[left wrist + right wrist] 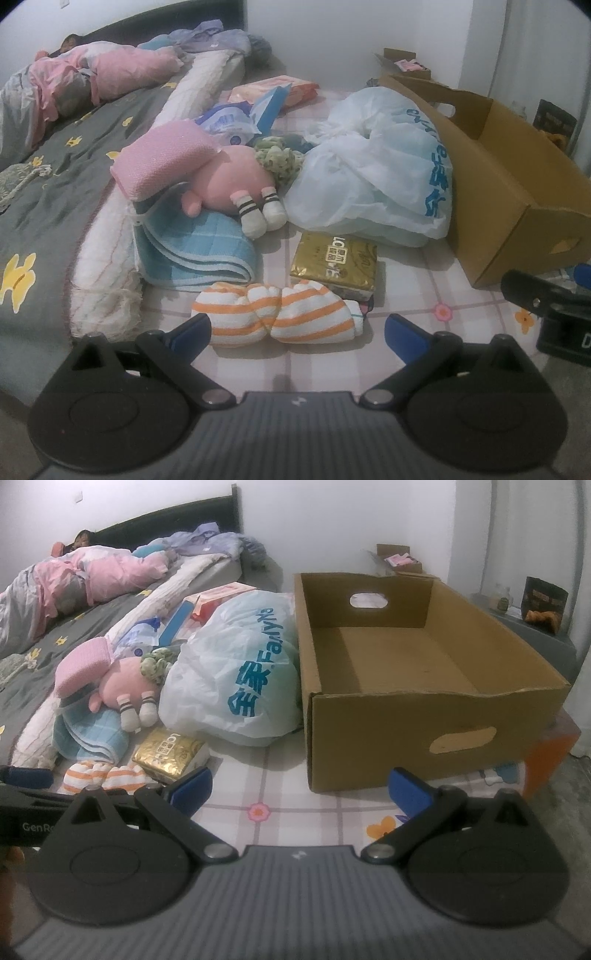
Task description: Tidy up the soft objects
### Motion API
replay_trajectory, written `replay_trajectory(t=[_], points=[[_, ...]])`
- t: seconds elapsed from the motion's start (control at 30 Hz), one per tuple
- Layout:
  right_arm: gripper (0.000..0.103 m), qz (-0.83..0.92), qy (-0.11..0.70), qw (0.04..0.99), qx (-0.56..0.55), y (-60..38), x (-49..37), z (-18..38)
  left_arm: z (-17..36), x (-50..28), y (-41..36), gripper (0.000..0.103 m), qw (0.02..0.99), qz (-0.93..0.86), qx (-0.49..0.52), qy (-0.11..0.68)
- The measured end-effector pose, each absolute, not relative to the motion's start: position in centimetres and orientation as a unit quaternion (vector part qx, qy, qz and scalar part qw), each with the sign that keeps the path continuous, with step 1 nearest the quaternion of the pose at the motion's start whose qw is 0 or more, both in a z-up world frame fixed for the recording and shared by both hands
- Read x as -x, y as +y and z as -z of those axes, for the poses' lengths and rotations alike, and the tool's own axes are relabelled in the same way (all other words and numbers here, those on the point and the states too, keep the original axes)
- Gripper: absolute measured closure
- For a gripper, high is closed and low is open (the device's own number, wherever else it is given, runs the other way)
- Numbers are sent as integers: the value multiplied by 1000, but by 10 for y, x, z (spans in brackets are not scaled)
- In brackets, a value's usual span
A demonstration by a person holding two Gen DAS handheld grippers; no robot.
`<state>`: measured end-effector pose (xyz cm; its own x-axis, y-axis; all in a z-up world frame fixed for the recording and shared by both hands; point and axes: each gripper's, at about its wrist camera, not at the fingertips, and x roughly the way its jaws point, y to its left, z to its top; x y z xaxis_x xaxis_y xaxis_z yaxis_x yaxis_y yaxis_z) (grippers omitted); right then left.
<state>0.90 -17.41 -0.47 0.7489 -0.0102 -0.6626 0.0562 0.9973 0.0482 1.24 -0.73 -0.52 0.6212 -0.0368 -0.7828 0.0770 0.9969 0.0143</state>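
Checked pink bedsheet (417,291) carries everything: near its front edge lies the orange-striped white rolled towel (275,314), between the wide-open, empty left gripper's (297,330) blue fingers. Right gripper (301,788), also spread and empty, faces the empty brown cardboard box (417,716).

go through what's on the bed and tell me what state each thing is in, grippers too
Cardboard box: open-topped, empty.
Plastic bag: stuffed, bunched shut at the top.
Striped towel: rolled.
Blue blanket: folded.
Pink plush: lying on the blanket.
Left gripper: open, empty.
Right gripper: open, empty.
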Motion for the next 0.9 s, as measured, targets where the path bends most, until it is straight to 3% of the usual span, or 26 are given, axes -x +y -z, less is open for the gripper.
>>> replay_trajectory(t=[0.9], points=[[1, 20, 346, 937, -29, -168, -17, -1, 1, -17, -2, 2, 902, 28, -22, 430]])
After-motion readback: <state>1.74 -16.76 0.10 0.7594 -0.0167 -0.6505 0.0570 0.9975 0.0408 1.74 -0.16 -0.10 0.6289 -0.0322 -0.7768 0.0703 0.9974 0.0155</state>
